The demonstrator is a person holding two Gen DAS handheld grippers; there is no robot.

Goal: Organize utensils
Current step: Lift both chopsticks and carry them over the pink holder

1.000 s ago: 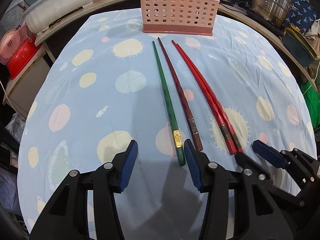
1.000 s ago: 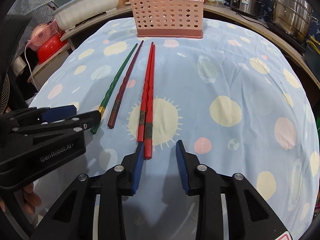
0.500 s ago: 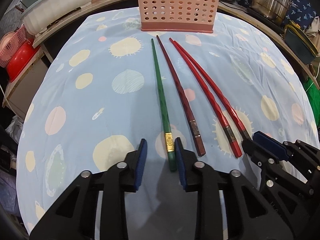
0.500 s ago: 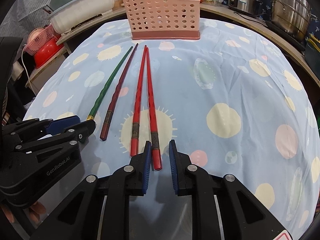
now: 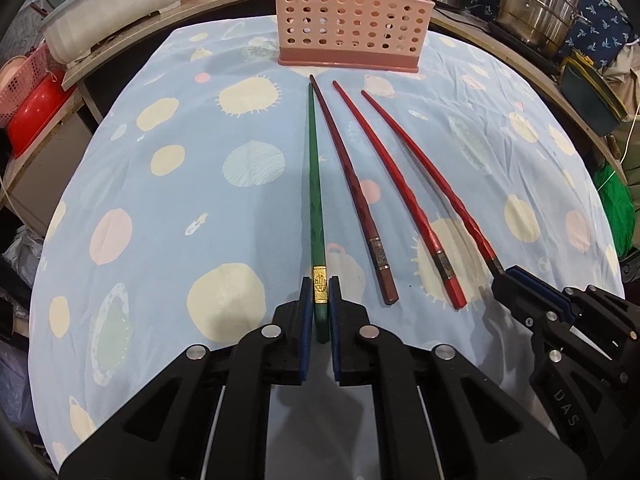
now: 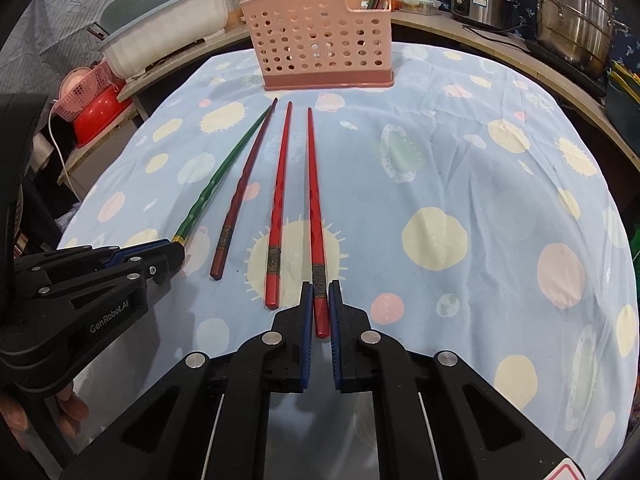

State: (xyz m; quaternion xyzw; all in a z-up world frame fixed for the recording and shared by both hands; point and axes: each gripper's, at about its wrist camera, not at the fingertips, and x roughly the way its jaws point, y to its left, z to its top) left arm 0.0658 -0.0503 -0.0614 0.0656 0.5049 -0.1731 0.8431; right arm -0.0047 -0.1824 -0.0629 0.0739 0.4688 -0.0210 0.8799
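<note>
Several chopsticks lie side by side on the spotted blue cloth, tips toward a pink perforated utensil holder [image 5: 352, 20] at the far edge. My left gripper [image 5: 320, 304] is shut on the thick end of the green chopstick [image 5: 314, 184]. My right gripper [image 6: 320, 308] is shut on the thick end of the rightmost red chopstick [image 6: 313, 192]. Between them lie a dark red chopstick [image 5: 352, 184] and a second red chopstick [image 5: 400, 188]. In the right wrist view the holder [image 6: 320, 40] has more chopsticks standing in it, and the left gripper [image 6: 172, 254] shows at the left.
Steel pots [image 6: 572, 12] and a rice cooker [image 6: 480, 0] stand behind the table on the right. A white and green tub [image 6: 160, 36] and a red basin [image 6: 100, 116] sit at the back left. The table edge curves close around the cloth [image 6: 460, 168].
Both grippers moved forward and closed. The left one took hold of the green chopstick's end, the right one the rightmost red chopstick's end, which shifted apart from its twin.
</note>
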